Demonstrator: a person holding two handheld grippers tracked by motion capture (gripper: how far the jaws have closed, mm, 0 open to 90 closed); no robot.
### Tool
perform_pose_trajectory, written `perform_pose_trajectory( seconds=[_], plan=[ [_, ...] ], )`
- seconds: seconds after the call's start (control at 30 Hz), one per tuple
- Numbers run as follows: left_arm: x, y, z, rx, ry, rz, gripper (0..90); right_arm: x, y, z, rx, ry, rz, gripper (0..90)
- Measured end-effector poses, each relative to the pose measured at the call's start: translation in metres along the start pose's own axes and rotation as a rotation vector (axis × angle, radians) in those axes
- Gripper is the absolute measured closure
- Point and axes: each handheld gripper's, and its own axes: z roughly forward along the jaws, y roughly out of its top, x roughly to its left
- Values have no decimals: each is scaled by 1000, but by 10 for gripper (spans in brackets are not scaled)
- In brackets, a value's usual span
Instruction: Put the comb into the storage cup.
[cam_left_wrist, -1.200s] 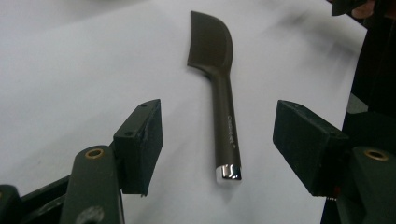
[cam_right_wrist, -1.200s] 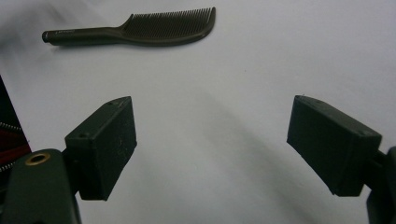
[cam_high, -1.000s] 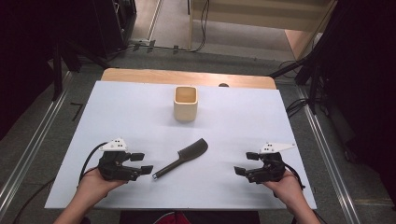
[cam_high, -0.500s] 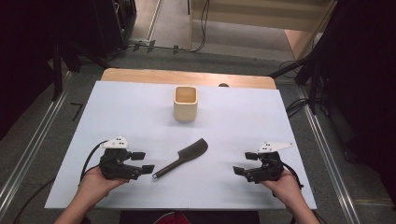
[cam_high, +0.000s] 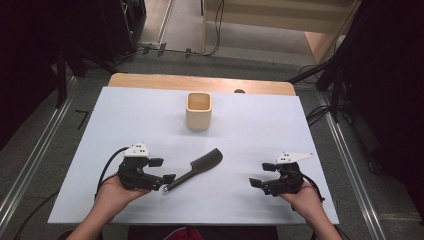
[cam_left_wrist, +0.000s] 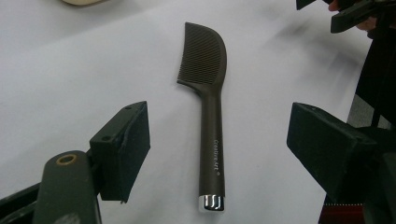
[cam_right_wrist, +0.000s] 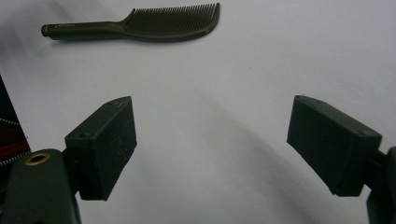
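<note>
White desk (cam_high: 125, 115), wooden strip along the far edge. Dark comb (cam_high: 196, 168) flat near the front middle, teeth end toward the far right, metal-capped handle tip toward the near left. Left gripper (cam_high: 161, 170) held in left hand (cam_high: 116, 192), jaws wide apart, holding nothing; handle tip just beside the jaw tips, maybe lying between them, hard to tell from above. In left gripper view comb (cam_left_wrist: 208, 107) lying lengthwise between the jaws, not touched. Right gripper (cam_high: 262, 175) in right hand (cam_high: 305, 199) at front right, jaws wide apart, holding nothing, well apart from comb (cam_right_wrist: 140, 23). Tan square cup (cam_high: 199, 111) upright, far of the comb.
</note>
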Motion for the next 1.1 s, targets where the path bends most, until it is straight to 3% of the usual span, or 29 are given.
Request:
perform_pose_trajectory(
  seconds=[0.43, 0.7, 0.87, 1.1],
  plan=[
    [-10, 7, 23, 16, 24, 33, 245, 0, 0, 0, 0, -3, 2, 141],
    [-9, 9, 28, 14, 26, 19, 246, -1, 0, 0, 0, -3, 1, 142],
    [-8, 4, 28, 9, 33, 14, 248, -1, 0, 0, -2, -7, 4, 141],
    [-9, -11, 29, 45, 51, 20, 257, -2, 5, 1, -10, -1, -6, 141]
  ],
)
